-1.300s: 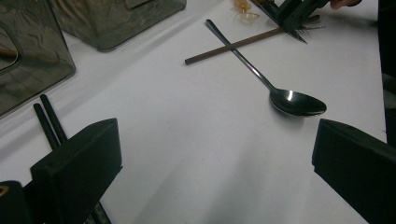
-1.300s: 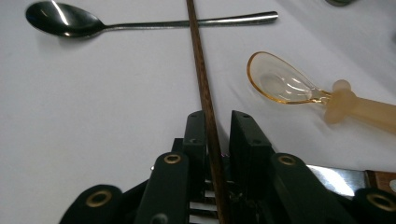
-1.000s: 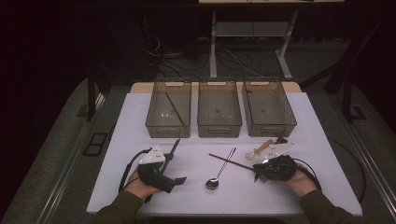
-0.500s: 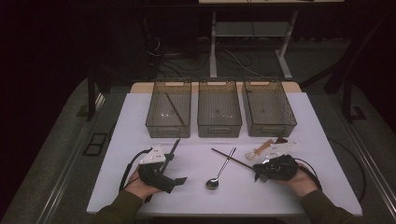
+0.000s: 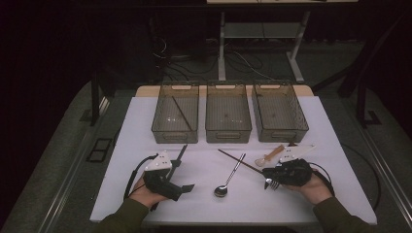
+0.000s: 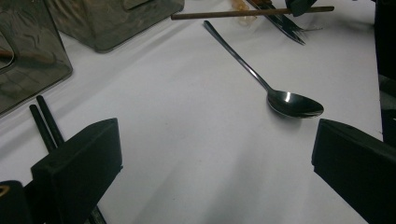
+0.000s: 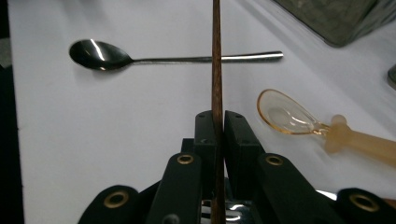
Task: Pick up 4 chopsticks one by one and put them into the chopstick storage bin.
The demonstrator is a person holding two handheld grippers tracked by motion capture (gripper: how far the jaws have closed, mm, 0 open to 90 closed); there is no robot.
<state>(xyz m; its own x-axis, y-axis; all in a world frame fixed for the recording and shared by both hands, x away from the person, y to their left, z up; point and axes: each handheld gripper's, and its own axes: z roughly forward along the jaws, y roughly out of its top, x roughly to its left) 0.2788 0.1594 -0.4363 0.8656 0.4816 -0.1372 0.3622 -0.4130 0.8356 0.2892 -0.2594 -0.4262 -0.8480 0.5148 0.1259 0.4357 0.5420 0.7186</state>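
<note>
- High view: right tongs (image 5: 270,171) grip a brown chopstick (image 5: 238,160) low over the counter (image 5: 204,204), near the spoon (image 5: 228,177).
- Left gripper view: left tongs (image 6: 215,154) gape wide, empty.
- Right gripper view: pads (image 7: 205,135) pinch the chopstick; next, probably a lift toward the left bin (image 5: 160,127), which holds its mate.

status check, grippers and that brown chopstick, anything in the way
Right gripper shut on brown chopstick. Left gripper open, nothing between its jaws. Metal spoon and fork lie close by; bins beyond.
</note>
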